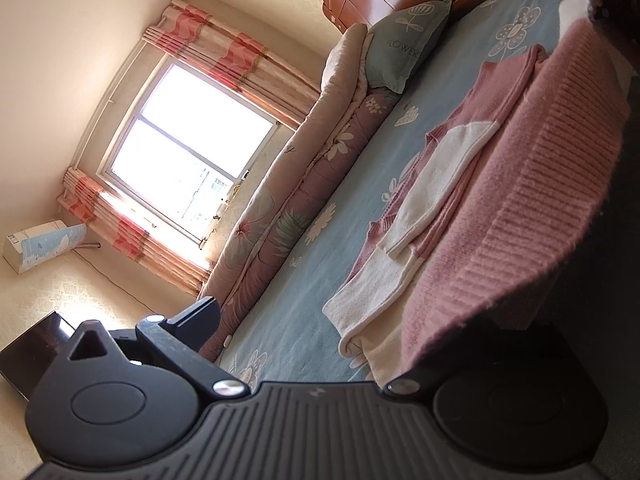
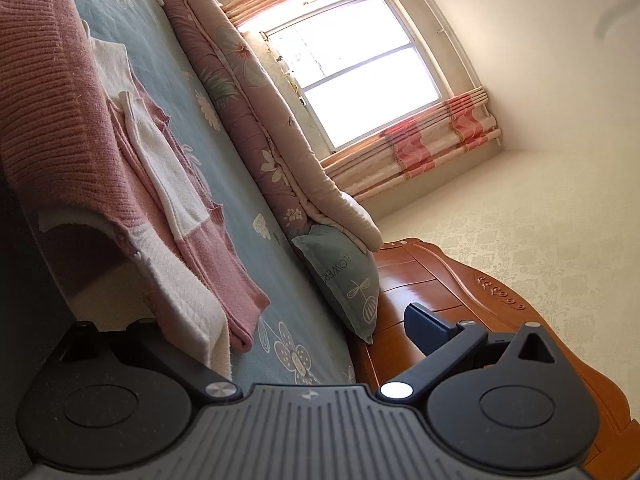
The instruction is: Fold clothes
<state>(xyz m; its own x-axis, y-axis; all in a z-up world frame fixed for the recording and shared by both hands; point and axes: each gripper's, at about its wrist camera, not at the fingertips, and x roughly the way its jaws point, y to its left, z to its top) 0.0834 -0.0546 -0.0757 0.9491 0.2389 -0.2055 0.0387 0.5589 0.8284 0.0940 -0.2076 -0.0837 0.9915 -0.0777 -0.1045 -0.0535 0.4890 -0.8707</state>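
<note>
A: Left wrist view? 
B: Left gripper (image 1: 344, 344) spread wide; pink-and-white sweater (image 1: 460, 184) on the blue floral bedsheet (image 1: 320, 280), its ribbed hem raised over one finger.

A: Right wrist view? 
B: Right gripper (image 2: 256, 328) also wide; same sweater (image 2: 80, 120) draped over its finger, beside the pillow (image 2: 344, 276).

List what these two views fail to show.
Left wrist view: one finger of the left gripper, hidden under the hem of the pink sweater.
Right wrist view: one finger of the right gripper, under the same sweater.
Both views: outside the window, washed out by glare.
</note>
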